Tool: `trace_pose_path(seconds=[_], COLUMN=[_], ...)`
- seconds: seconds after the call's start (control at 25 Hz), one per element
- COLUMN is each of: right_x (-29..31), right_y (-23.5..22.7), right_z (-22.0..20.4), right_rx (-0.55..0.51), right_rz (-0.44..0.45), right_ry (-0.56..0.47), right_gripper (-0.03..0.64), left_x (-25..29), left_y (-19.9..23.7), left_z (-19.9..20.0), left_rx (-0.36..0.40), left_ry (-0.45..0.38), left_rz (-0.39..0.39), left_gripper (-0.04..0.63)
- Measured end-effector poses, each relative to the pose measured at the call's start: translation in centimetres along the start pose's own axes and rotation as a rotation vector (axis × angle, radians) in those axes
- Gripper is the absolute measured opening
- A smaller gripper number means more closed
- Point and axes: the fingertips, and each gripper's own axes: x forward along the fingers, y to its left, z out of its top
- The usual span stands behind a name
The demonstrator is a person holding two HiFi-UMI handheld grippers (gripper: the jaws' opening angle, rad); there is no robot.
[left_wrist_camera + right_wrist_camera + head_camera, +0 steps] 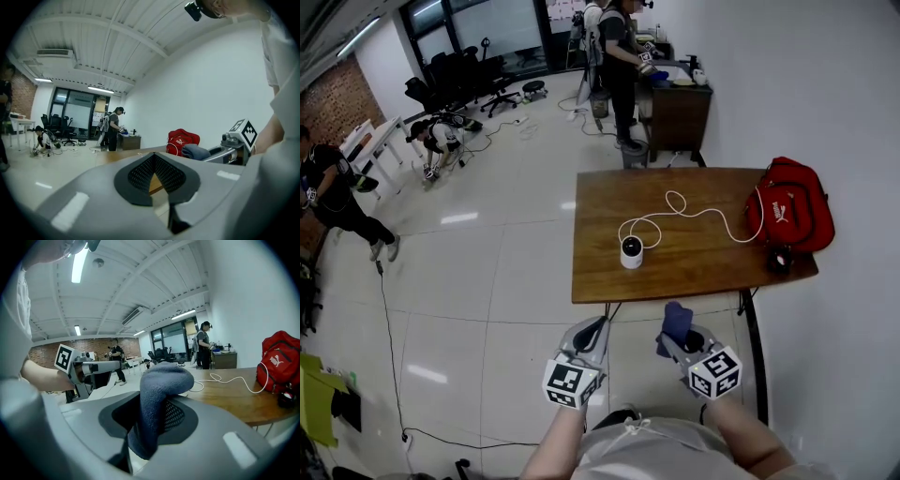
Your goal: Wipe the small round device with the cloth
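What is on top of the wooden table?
The wooden table bears a small round device, a looped white cable, a red bag at its right edge and a small dark object beside the bag. The bag covers the tabletop beneath it.

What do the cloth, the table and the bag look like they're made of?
Cloth: soft blue-grey fabric, perhaps terry or microfibre; matte, fuzzy surface.
Table: wood or wood veneer; streaky brown top with a slight sheen.
Bag: red woven synthetic, probably nylon; soft folds.
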Motion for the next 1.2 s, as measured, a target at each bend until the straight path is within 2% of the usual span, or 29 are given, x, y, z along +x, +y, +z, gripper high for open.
trace_pose_path(seconds=[0.2,0.44,1.08,1.2], right_x=[-0.9,-0.8,-0.2,-0.1], right_y=[0.3,0.4,0.2,-0.2], right_z=[-0.2,1.8,4.0,4.1], right_rx=[-0.033,-0.090,-0.110,-0.105], right_rz=[0.010,0.008,-0.058,-0.077], right_ry=[0.006,-0.026,-0.051,-0.052], right_gripper=[0.107,0.106,0.106,0.106], left_x=[-0.9,-0.4,0.6,0.8], left_y=[-0.8,-0.9,-0.1,0.3], left_z=[-0.4,0.3,0.9,0.6], left_rx=[0.005,0.024,0.039,0.034], left_ry=[0.006,0.008,0.015,0.013], left_rz=[0.015,0.009,-0.004,-0.025], left_gripper=[0.006,0.005,0.006,0.006])
